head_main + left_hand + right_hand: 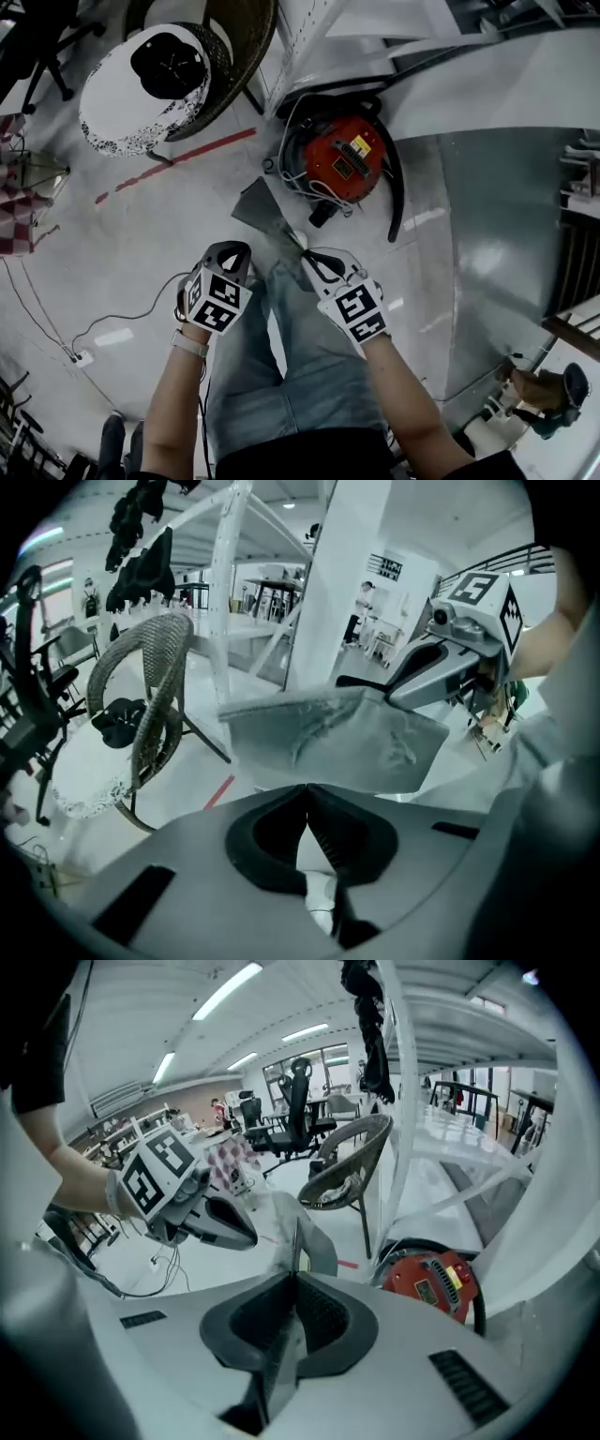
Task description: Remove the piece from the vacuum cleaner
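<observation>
The red round vacuum cleaner sits on the floor with a black hose and white cord around it; it also shows in the right gripper view as the vacuum cleaner. A flat grey piece, dusty and cloth-like, is held up in the air away from it. My right gripper is shut on the near edge of the grey piece, which runs thin between its jaws. My left gripper is shut with nothing in it, just below the grey piece and apart from it.
A wicker chair with a white cushion and a black cap stands at the back left. A white metal frame rises beside the vacuum cleaner. A red tape line and a cable to a power strip lie on the floor. Another person's hand is at the lower right.
</observation>
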A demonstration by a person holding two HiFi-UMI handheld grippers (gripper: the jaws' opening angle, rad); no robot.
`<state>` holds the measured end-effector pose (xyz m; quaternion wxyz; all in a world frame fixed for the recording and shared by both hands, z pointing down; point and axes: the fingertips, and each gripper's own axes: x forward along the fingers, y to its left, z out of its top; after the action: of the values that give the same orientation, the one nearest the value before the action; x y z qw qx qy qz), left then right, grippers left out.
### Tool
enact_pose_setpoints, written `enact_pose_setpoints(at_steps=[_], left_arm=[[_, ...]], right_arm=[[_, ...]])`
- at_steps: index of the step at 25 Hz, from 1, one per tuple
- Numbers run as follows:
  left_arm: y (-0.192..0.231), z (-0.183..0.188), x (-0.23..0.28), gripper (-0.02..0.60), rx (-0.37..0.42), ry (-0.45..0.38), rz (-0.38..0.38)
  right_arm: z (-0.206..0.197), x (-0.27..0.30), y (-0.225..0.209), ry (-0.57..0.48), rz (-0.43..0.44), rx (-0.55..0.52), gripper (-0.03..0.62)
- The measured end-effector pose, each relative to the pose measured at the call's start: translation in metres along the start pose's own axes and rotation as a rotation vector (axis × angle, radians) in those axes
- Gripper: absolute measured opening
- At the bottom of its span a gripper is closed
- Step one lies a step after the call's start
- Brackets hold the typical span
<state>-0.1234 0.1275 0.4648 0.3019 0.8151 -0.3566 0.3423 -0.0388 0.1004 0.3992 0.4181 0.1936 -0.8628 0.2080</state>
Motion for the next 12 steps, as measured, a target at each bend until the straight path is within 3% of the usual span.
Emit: enact_pose_setpoints(at_steps=[7,12], left_arm=[[0.017,0.067,-0.099,0.020,-0.044,-0.174,0.078],[0.033,0.118,-0.176,0.020,-0.069,-0.270,0.148]], right_arm=[[0.086,-0.063,0.018,-0.076,-0.042,-0.033,0.046],[0.138,-0.111,0.034,-0.148,-0.040,0.012,0.046]])
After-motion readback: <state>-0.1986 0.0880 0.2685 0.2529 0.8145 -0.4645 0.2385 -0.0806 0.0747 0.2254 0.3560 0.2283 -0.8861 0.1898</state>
